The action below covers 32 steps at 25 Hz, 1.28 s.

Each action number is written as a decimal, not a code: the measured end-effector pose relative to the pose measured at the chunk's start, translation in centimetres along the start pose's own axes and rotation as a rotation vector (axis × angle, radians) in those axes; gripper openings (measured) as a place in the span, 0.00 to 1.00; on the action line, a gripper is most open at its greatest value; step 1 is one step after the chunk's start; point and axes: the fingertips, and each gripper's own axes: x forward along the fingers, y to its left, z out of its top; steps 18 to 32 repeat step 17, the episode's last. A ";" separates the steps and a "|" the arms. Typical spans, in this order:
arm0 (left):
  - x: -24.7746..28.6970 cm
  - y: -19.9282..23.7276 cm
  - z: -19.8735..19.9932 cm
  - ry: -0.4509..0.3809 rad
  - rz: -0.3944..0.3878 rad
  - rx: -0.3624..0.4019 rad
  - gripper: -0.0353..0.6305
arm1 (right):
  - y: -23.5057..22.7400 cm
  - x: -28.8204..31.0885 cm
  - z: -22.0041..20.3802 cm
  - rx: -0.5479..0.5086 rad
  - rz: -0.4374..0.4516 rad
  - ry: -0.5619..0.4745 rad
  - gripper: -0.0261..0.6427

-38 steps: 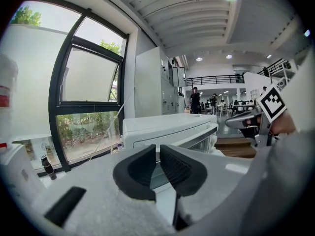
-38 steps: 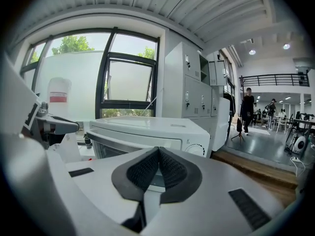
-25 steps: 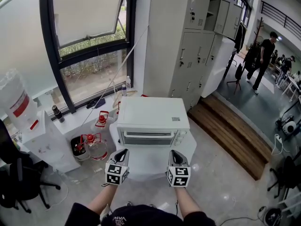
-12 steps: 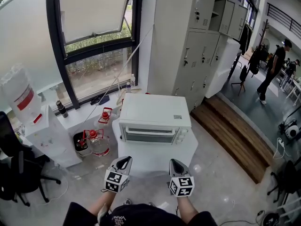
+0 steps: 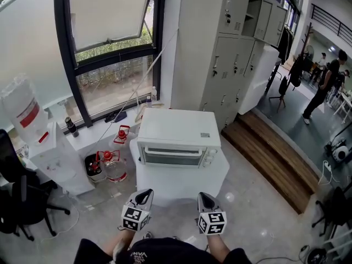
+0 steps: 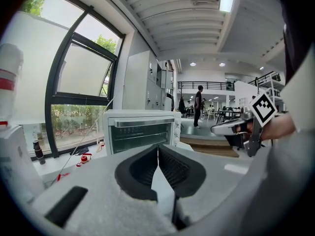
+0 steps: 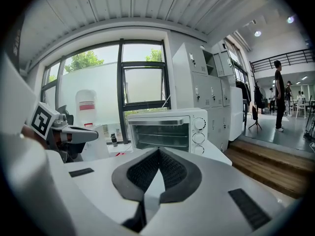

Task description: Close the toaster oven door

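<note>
A white toaster oven (image 5: 177, 138) stands on a white table (image 5: 181, 181), its glass door upright against the front with a silver handle along the top. The oven (image 6: 142, 130) fills the middle of the left gripper view, and the oven (image 7: 167, 128) shows its three knobs at the right in the right gripper view. My left gripper (image 5: 144, 193) and right gripper (image 5: 204, 196) hover side by side off the table's near edge, well short of the oven. Both are shut with nothing between the jaws.
Grey metal lockers (image 5: 231, 43) stand behind the oven. A large window (image 5: 110, 48) is at the back left, with red-capped water jugs (image 5: 110, 166) and a white water dispenser (image 5: 38, 142) below it. A wooden step (image 5: 275, 158) lies at the right; a person (image 5: 324, 89) walks beyond.
Both grippers have drawn back toward me, away from the oven. The oven door stays shut throughout. The person at the far right has walked on.
</note>
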 end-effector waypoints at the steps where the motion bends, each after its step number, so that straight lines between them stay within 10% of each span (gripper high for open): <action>1: -0.1 -0.2 -0.2 0.002 -0.003 0.001 0.09 | 0.0 -0.1 -0.1 -0.001 -0.002 0.002 0.04; 32: -0.2 0.1 -0.7 0.025 -0.012 -0.010 0.08 | 0.1 -0.1 -0.9 0.005 -0.033 0.021 0.04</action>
